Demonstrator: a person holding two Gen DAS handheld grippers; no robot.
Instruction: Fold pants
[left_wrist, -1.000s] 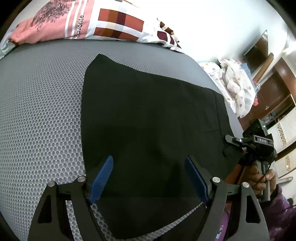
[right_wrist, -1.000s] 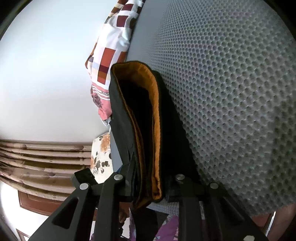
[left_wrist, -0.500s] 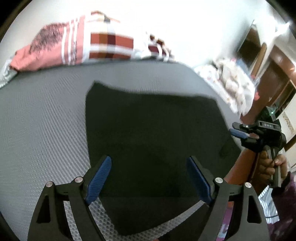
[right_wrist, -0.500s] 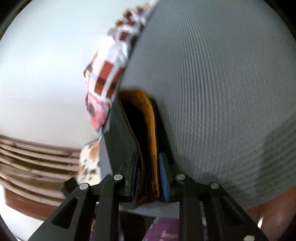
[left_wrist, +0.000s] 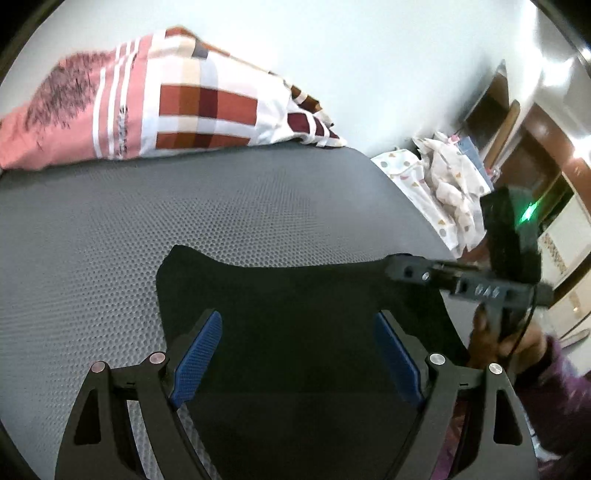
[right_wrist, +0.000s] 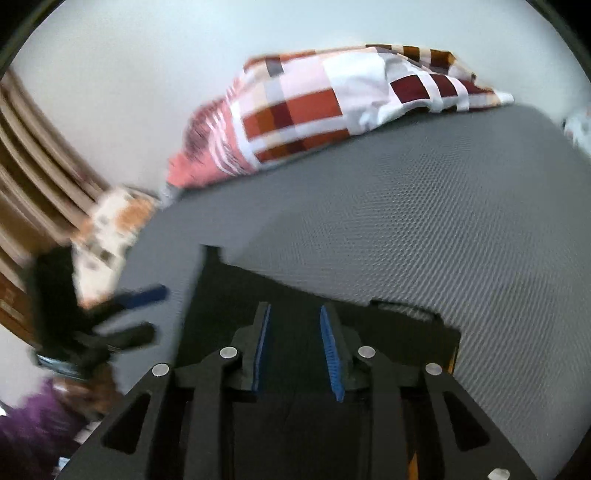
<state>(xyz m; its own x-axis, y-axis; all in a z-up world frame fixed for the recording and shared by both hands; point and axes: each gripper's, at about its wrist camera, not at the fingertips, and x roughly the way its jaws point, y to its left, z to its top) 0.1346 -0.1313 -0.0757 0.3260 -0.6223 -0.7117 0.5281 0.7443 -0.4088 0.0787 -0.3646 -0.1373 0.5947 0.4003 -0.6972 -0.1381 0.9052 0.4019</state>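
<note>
Left hand-held gripper (left_wrist: 297, 363) hovers with its blue pads spread wide and nothing between them; just below and ahead of it lie the black pants (left_wrist: 295, 295), folded into a compact dark block on the grey mesh bed (left_wrist: 110, 240); a patterned pillow (left_wrist: 177, 107) sits well beyond, at the far edge. Right hand-held gripper (right_wrist: 295, 354), to the right of the left one, stands only narrowly open, its pads clear of the cloth and gripping nothing, with the pants right under it. Judging by the tidy block and both tools off the fabric, a fold seems just laid down; the next move probably calls for either one more fold, taking an edge in both grippers, or pressing the stack flat.
</note>
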